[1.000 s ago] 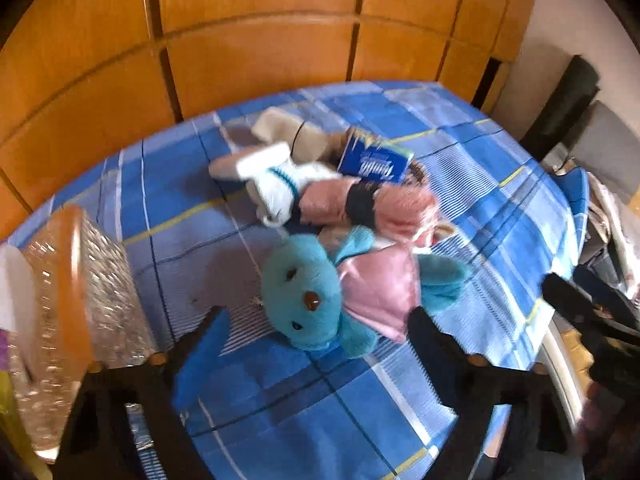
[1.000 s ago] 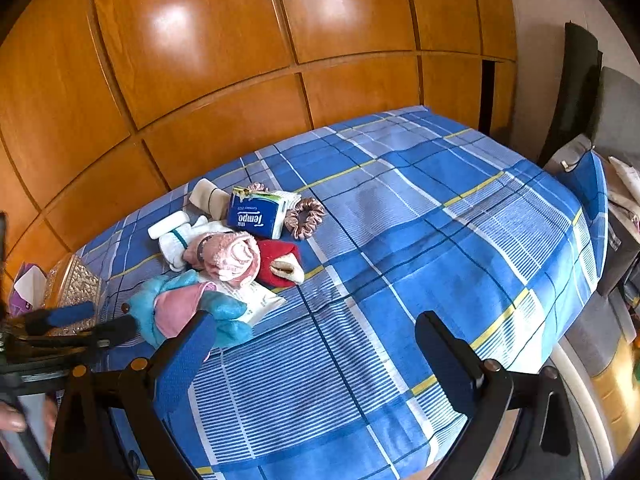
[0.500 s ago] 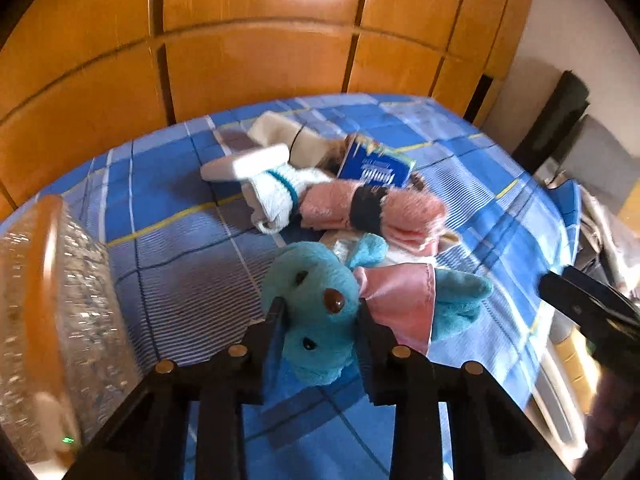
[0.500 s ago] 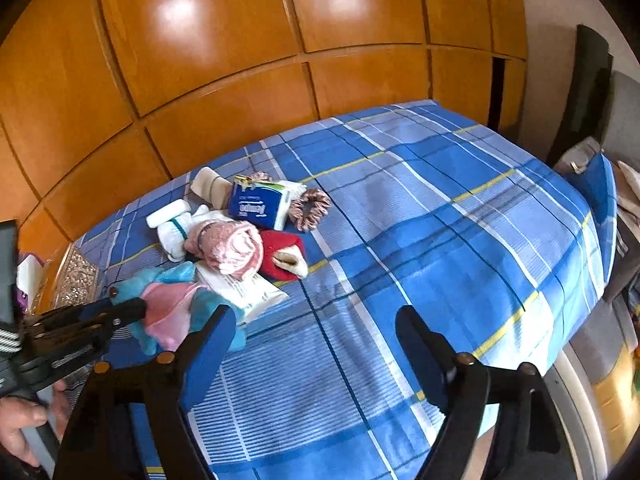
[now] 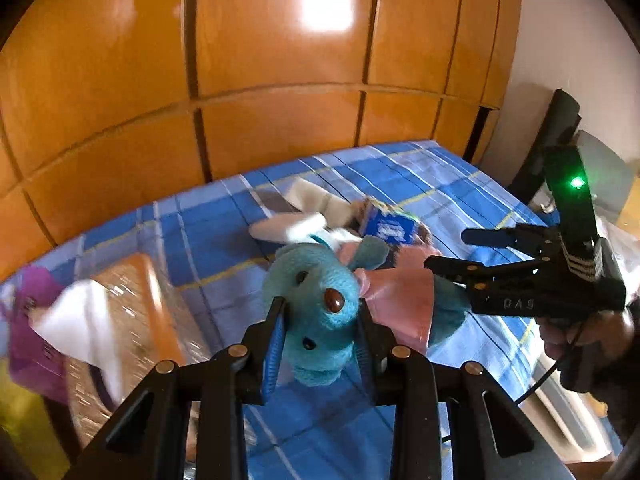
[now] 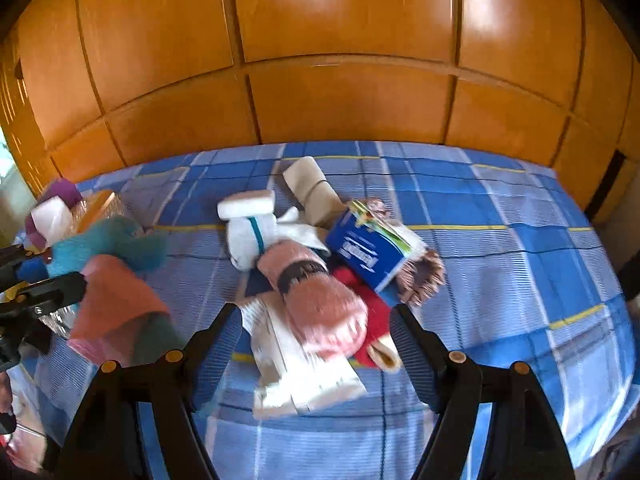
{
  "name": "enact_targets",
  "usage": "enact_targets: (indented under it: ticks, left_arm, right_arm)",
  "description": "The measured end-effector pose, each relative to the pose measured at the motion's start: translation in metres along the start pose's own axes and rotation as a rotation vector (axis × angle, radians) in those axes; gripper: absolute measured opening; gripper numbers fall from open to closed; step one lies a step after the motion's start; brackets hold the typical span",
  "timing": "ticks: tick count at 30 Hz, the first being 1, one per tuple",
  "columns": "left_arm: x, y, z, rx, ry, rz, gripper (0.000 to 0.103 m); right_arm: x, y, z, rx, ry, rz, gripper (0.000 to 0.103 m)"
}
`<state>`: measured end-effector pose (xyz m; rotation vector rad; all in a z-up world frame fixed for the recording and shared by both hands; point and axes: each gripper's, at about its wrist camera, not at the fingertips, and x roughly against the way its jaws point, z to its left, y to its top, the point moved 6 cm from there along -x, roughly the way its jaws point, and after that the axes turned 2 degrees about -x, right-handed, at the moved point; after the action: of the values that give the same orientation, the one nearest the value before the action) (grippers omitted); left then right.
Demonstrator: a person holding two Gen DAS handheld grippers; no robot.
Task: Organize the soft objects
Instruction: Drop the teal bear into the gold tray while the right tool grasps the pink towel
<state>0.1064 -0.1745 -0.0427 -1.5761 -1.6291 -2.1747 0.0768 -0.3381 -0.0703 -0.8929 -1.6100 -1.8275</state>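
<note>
At the left, the left claw pinches the one teal plush toy by its head, lifted off the blue checked bed, while the right claw, spread wide, straddles the one pink roll, lying lengthwise straight ahead, nearer the right hand.

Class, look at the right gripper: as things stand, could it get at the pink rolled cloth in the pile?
Probably yes: the right gripper has its jaws open, the pink rolled cloth lies between them on top of the pile, nothing covering it.
</note>
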Motion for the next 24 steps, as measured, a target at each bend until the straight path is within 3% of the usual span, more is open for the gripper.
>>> enact_targets:
  ticks: [2,8,15,20,24]
  left_arm:
    - [0.005,0.012,0.011,0.002,0.022,-0.015,0.032]
    - [0.025,0.056,0.050,0.030,0.081,-0.074,0.032]
    - [0.058,0.089,0.137,0.159,0.209,-0.136,0.032]
    - [0.100,0.062,0.224,0.305,0.342,-0.153,0.032]
    - [0.142,0.000,0.286,0.446,0.455,-0.154,0.033]
  right_arm:
    - [-0.008,0.003,-0.002,-0.019,0.047,0.032,0.077]
    - [-0.048,0.006,0.000,0.055,0.021,0.143,0.075]
    - [-0.083,0.007,0.014,0.184,-0.054,0.230,0.048]
    - [-0.091,0.007,0.019,0.197,-0.071,0.258,0.046]
    - [-0.102,0.002,0.016,0.166,-0.090,0.299,0.046]
